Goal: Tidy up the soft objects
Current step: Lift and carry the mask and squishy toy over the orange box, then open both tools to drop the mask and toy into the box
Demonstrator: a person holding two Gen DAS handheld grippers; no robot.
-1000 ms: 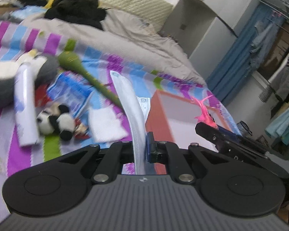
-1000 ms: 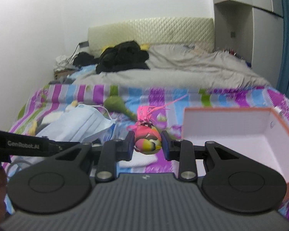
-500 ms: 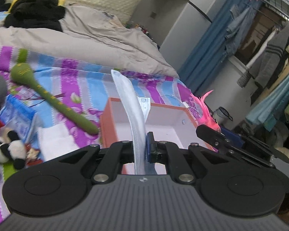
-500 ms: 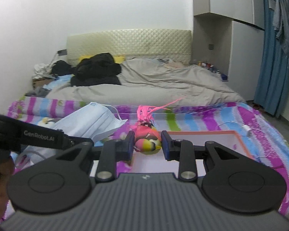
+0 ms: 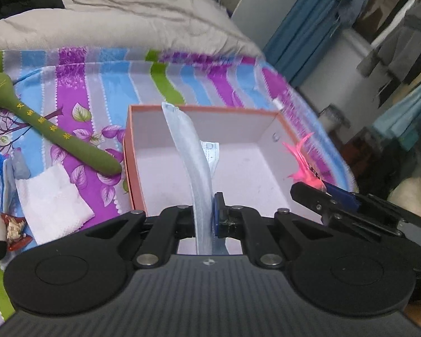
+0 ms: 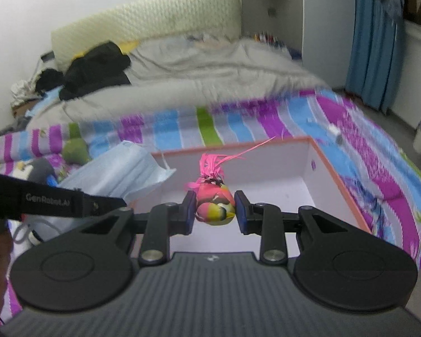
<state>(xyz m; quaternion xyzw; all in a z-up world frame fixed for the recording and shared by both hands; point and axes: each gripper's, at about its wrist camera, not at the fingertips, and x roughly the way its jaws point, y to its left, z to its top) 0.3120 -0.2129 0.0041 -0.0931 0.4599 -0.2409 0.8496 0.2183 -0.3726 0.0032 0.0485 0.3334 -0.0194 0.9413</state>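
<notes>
**Two soft things poised over the box: where the drop could miss**

The biggest risk lies with the face mask [image 5: 195, 168]. It is a wide, limp sheet pinched at one edge by the left gripper [image 5: 210, 219], whose jaws are closed almost flat on it. Its free end stands up over the open box [image 5: 132, 151], and in the right wrist view much of the sheet spreads out past the box's left wall. Released there, I judge it could drape over the rim or slide onto the bedspread [image 5: 78, 84] instead of landing inside.

The lesser risk is the small pink and yellow toy bird [image 6: 214, 203], held between the narrow-set jaws of the right gripper [image 6: 214, 214], above the box floor. It is round and light, so it may bounce or roll on the bare bottom. Its long pink feathers [image 6: 238, 154] could catch on a finger pad as the jaws part.

The two grippers sit close together, so a bump between them is possible.

The setting is a bedroom. A bed fills it, with a grey duvet [image 6: 196, 75], dark clothes [image 6: 95, 67] and a quilted headboard [image 6: 154, 19]. Blue curtains [image 6: 376, 42] hang at the right. On the striped bedspread beside the box lie a green long-handled massage stick [image 5: 50, 132] and a folded white tissue [image 5: 50, 199].
</notes>
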